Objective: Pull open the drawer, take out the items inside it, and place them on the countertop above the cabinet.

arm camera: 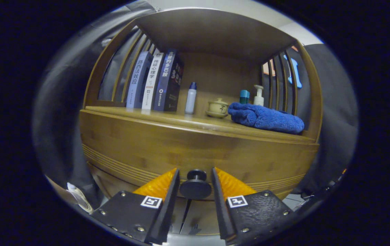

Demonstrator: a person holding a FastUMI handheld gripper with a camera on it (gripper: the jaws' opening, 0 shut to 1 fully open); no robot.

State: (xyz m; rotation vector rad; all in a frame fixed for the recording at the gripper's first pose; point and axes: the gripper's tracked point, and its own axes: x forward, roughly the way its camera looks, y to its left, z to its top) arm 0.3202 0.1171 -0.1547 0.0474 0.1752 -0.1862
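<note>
Fingers (195, 181) level, straddling drawer knob (195, 186), w/ slight gaps; not clamped yet.

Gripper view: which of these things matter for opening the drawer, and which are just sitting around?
For the job:
- drawer knob, between the fingers, gaps either side
- drawer front
- countertop

Just lying about:
- three books
- small white bottle
- lidded cup
- blue towel
- pump bottle
</note>
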